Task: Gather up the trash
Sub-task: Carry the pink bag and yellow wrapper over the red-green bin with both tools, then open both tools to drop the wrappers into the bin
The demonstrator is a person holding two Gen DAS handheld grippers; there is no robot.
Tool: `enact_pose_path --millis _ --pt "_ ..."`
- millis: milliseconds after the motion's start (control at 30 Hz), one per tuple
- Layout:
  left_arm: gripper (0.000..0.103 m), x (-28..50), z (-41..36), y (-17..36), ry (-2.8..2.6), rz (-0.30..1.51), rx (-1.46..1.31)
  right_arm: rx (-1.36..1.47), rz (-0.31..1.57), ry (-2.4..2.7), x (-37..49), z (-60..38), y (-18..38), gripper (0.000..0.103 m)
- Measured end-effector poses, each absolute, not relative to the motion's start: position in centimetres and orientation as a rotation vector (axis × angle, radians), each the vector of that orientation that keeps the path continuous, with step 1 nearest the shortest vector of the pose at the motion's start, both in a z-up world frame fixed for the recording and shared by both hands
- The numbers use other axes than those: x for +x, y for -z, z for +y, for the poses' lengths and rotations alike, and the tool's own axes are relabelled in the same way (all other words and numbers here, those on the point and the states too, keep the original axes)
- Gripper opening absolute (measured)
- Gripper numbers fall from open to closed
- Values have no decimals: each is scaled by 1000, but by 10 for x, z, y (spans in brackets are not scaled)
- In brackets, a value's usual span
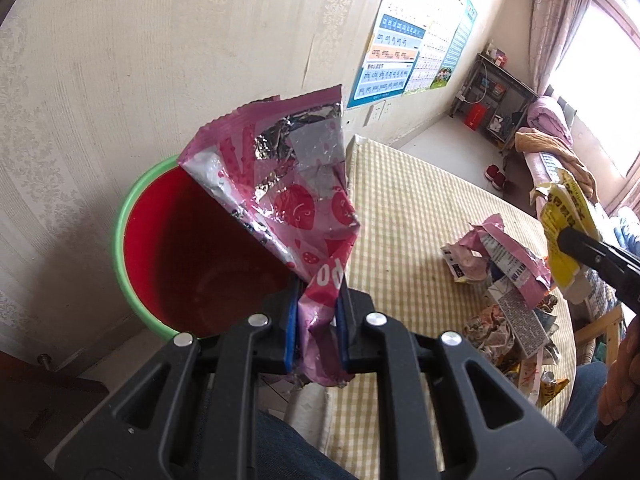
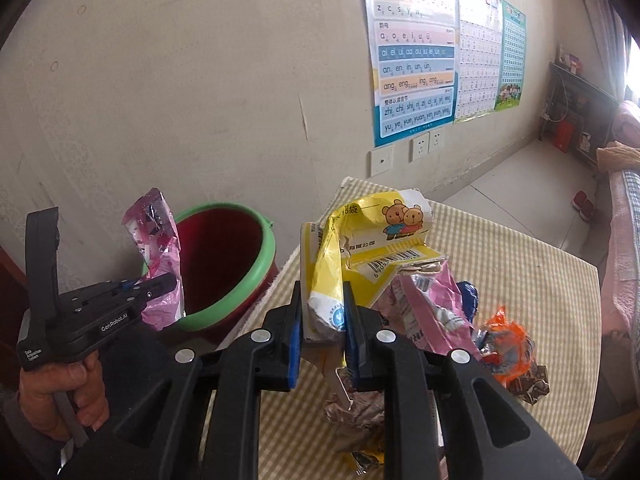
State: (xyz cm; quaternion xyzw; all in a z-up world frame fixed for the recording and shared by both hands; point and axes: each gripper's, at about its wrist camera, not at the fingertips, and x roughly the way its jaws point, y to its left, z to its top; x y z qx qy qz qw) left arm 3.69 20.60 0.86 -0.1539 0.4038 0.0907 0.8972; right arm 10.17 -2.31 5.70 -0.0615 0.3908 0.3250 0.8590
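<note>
Left wrist view has the left gripper with its jaws clamped on a pink strawberry-print wrapper, foil lining showing, sticking up over the mouth of the red bucket with the green rim, which sits against the wall just beside the tabletop and its yellow checked cloth. From the right wrist view, the right gripper has its jaws squeezed tight on a crumpled yellow packet with two cartoon bears and a barcode on it, held up above the tabletop. Under and behind it there's still a pile of trash on the cloth: pink wrappers, something orange, some foil bits. You can see the person's hand around the left gripper's handle over on the left side. Phonics posters are stuck on the wall behind, with sockets below them.
</note>
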Motion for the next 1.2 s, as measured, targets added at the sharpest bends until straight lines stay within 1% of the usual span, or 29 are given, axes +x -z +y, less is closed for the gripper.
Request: enact_pose_path --millis 267,833,1200 --pt "15 35 239 1 -238 821 -351 -184 811 -774 101 34 -56 17" --pt "15 21 303 21 -242 743 -634 -286 845 -930 107 134 -29 17" --pt "15 8 310 25 -219 718 -704 -297 896 -984 122 169 -3 18"
